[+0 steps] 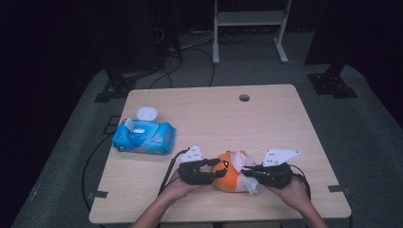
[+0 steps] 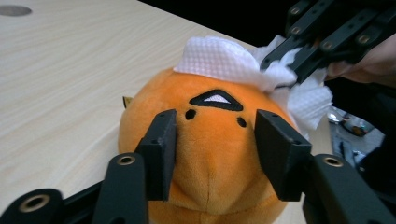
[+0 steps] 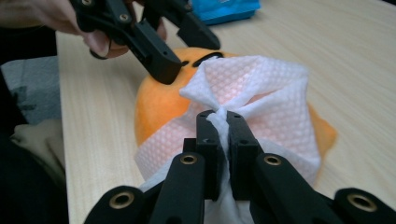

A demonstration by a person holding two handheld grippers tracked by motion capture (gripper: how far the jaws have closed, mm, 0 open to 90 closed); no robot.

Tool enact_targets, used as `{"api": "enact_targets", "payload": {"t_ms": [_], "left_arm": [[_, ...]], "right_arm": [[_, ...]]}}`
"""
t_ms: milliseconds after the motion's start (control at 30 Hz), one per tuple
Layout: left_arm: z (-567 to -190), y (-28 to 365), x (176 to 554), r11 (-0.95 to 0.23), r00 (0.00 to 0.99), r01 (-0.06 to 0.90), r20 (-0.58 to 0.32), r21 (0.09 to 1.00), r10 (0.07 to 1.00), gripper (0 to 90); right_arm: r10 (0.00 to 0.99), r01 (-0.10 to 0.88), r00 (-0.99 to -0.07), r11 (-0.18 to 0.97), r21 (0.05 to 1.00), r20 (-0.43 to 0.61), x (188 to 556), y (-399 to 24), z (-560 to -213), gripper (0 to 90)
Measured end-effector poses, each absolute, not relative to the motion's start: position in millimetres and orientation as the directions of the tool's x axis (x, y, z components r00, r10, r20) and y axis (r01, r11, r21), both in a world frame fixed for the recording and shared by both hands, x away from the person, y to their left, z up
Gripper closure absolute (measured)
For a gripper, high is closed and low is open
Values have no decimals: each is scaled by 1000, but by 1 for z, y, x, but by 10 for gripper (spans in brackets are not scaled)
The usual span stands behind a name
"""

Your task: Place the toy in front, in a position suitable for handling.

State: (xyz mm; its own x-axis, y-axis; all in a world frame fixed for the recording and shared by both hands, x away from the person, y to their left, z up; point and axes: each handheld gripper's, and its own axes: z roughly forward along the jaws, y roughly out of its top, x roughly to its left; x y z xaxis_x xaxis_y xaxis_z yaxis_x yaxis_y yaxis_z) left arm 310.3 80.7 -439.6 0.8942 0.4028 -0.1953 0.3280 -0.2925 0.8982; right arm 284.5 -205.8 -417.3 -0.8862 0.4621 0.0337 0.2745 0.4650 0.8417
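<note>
Pale wooden tabletop (image 1: 266,118) carries an orange plush toy (image 1: 229,172) near its front edge. On the toy's sides the left claw (image 2: 215,154) presses its half-open jaws. Pinched tight on a bunched white wipe (image 3: 261,93), the right claw (image 3: 223,140) holds it draped over the toy. A blue wipe pack (image 1: 144,137) lies near the left edge.

A plush toy (image 1: 227,172) sits at the desk's (image 1: 266,118) near edge, a wipe (image 1: 249,183) draped on it, a wipes pack (image 1: 144,137) near the left edge
</note>
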Motion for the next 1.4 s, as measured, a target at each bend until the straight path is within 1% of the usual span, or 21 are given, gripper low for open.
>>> {"api": "enact_targets", "payload": {"t_ms": [67,133,233,300,467,567,700,833,900,967,1000,1067,1100,1167,1233,1400], "left_arm": [[-440,79,312,-276,890,330,-200,903,410,514],[-440,77,312,-265,886,330,-200,906,418,516],[-441,76,313,-282,889,317,-180,905,421,520],[-442,78,313,-277,890,322,-190,905,415,523],[-445,83,317,-271,894,340,-220,901,390,524],[-445,83,317,-270,891,336,-212,902,401,510],[-444,84,318,-271,891,331,-204,904,405,490],[-445,82,317,-266,893,339,-220,902,392,491],[-445,80,316,-265,895,340,-223,903,387,496],[-444,78,316,-258,895,340,-227,905,383,499],[-444,77,315,-262,898,333,-220,906,382,501],[-444,77,315,-271,900,322,-205,907,384,504],[-445,79,316,-274,901,323,-206,906,381,507],[-446,82,317,-275,899,330,-212,903,382,514],[-446,83,318,-268,896,335,-217,903,387,516],[-448,86,321,-266,894,349,-233,899,383,517]], "right_arm": [[462,262,-887,448,855,29,282,-206,-413,852],[430,235,-902,442,866,26,278,-197,-411,851],[391,200,-920,498,844,-12,275,-178,-414,851],[395,215,-919,498,840,1,278,-181,-415,852],[515,285,-857,426,859,28,291,-214,-413,851],[544,329,-838,426,843,52,298,-224,-418,850],[502,344,-860,446,827,87,295,-225,-424,850],[481,343,-872,469,814,91,288,-227,-427,850],[481,325,-874,463,825,74,286,-225,-421,850],[446,285,-892,425,859,76,282,-218,-414,849],[426,262,-902,427,866,64,279,-212,-411,849],[396,217,-918,470,856,16,277,-198,-409,848],[389,212,-921,489,846,6,278,-194,-411,848],[381,226,-924,496,838,24,282,-196,-416,848],[394,253,-918,484,838,49,288,-208,-419,848],[486,320,-870,435,842,79,294,-239,-420,847]]}}
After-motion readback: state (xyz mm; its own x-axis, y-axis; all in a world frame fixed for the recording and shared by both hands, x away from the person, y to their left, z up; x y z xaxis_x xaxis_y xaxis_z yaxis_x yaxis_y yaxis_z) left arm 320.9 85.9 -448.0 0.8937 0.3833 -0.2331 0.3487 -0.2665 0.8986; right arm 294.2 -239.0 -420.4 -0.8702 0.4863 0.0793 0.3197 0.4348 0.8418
